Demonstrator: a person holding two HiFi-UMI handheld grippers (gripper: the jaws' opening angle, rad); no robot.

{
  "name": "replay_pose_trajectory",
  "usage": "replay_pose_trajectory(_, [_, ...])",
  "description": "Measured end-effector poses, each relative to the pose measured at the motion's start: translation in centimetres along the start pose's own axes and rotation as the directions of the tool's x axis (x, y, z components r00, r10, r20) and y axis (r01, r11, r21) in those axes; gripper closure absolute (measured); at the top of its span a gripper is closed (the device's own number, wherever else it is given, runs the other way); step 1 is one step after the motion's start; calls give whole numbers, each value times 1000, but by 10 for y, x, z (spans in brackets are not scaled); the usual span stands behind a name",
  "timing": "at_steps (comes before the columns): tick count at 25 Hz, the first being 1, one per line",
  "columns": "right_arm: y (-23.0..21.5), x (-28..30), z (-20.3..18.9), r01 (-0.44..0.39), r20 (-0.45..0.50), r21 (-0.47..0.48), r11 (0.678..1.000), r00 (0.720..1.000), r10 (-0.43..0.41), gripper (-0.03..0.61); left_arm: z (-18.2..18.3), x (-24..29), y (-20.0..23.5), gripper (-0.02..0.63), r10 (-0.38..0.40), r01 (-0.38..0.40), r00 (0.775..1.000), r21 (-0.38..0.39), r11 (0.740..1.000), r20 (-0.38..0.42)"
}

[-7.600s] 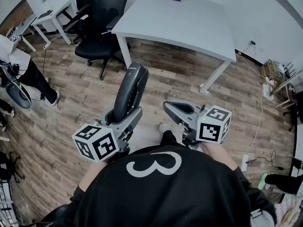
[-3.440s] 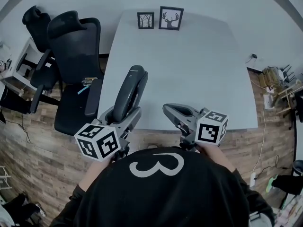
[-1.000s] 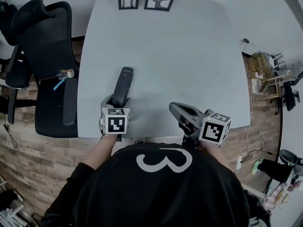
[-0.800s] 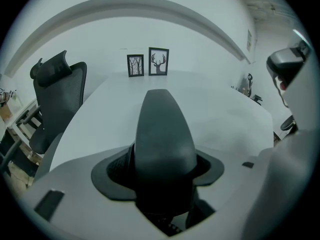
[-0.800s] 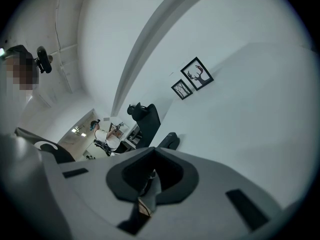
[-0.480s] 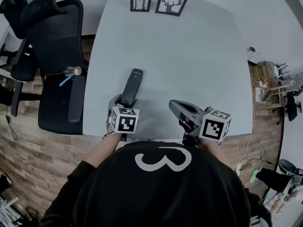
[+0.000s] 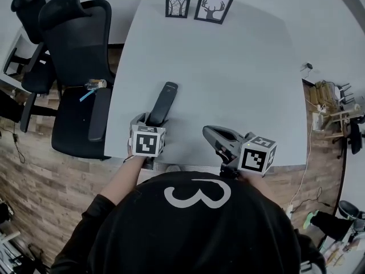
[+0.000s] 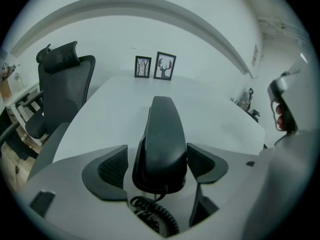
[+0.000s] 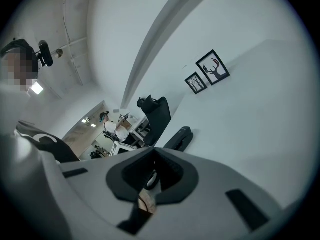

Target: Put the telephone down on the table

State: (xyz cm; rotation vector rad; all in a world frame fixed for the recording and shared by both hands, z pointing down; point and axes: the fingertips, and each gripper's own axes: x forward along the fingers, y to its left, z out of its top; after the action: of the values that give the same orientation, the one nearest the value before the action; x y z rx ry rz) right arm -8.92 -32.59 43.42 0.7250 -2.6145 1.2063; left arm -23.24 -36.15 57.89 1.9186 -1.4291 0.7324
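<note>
Black telephone [image 7: 164, 99] on table [image 7: 228, 67]; left tongs [image 7: 150, 120] tilted down, just opening round it

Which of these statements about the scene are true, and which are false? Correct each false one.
1. The telephone lies on the white table. True: the telephone rests on the table.
2. The left hand-held gripper clamps the telephone. False: the left hand-held gripper has just been opening its jaws. They stand apart, with the handset lying between them.
3. Two framed pictures stand at the table's far edge. True: framed pictures.
4. The right hand-held gripper carries the telephone. False: the right hand-held gripper is shut and empty.
5. The office chair stands right of the table. False: the office chair is on the left in the head view.
</note>
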Motion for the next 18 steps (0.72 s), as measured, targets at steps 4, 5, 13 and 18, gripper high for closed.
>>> replay_pose_trajectory(4, [14,-18,-14,-29,-4,-6,1000,1000,29,569,6,-45,-3,255,-20,26,998,-86,996,64])
replay_pose_trajectory(5, [19,-23,-15,-40,0,-16,999,999,40,569,8,-57,-5,255,-30,40,996,-119,992,85])
replay_pose_trajectory(13, [49,-60,-25,-77,37,-78,994,996,80,569,29,-150,-76,428,-213,270,935,-180,946,284])
replay_pose_trajectory(18, [74,-97,-47,-105,55,-109,989,992,111,569,19,-203,-150,579,-374,431,862,-106,896,341])
